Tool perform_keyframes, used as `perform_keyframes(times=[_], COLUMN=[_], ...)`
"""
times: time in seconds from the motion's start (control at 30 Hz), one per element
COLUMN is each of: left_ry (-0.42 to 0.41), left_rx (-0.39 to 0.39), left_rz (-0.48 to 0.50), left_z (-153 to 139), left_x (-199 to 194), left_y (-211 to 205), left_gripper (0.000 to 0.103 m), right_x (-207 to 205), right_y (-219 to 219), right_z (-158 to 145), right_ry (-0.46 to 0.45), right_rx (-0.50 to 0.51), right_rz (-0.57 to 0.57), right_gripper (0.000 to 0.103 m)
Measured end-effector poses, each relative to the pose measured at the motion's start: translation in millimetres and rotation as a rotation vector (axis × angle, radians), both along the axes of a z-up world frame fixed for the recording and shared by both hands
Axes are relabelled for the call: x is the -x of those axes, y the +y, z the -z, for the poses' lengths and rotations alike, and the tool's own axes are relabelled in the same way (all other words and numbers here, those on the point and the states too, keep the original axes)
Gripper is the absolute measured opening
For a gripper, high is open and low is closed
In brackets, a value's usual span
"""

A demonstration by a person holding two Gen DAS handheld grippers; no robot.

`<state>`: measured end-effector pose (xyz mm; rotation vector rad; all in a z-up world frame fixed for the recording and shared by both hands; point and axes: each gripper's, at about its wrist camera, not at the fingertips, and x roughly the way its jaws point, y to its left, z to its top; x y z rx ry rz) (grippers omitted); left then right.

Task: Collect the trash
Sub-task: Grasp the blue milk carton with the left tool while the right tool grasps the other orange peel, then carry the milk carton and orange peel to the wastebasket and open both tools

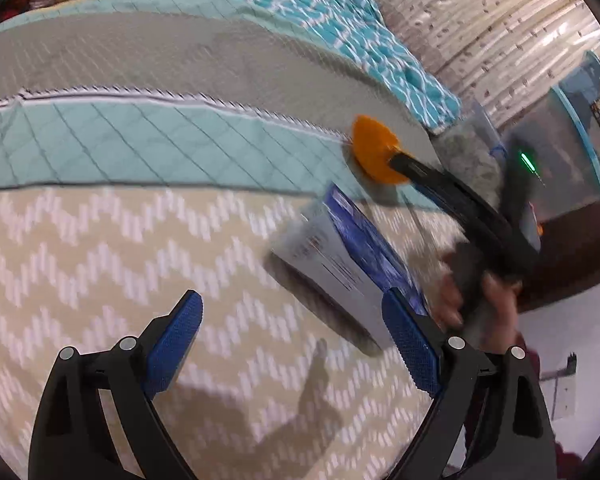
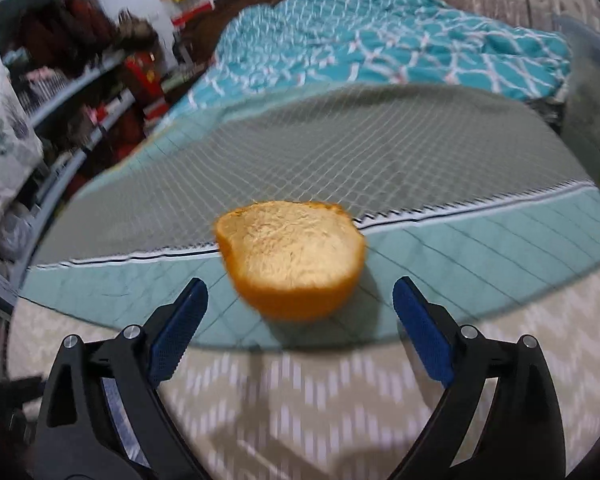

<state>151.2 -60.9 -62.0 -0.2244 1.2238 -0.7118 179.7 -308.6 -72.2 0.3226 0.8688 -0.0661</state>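
Now right gripper (image 2: 300,320) spread wide, nothing gripped, orange peel (image 2: 292,260) at 12 o'clock, lined up for pickup; left gripper (image 1: 292,344) spread, empty, box (image 1: 340,264) at 1 o'clock.

Both cameras sit just behind their own fingers and look steeply down onto a bed. The left wrist view faces across the cream zigzag blanket (image 1: 100,264), with the other gripper's arm and the hand holding it at centre right and lower right. The right wrist view hangs close above an orange peel (image 2: 292,260) at frame centre. Both views share that peel (image 1: 374,148), the teal quilt (image 1: 140,148) and the patterned duvet (image 2: 380,44) at the top.
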Motion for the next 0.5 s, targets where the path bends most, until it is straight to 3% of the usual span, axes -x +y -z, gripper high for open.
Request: perform_keyframes(times=[0.1, 0.23, 0.5], left_ry=[0.011, 0.003, -0.019], left_rx=[-0.015, -0.016, -0.068], left_rz=[0.041, 0.092, 0.152], left_z=[4, 4, 11], left_x=[6, 8, -2], left_y=[-17, -38, -96], left_gripper=[0.087, 0.087, 0.087], right_x=[7, 49, 160], right_y=[-5, -10, -8], right_z=[-1, 2, 8], right_ry=[-0.027, -0.036, -0.081], right_rx=[-0.036, -0.043, -0.151], right_rz=[-0.002, 0.017, 0.063], right_gripper=[0.050, 0.046, 0.046])
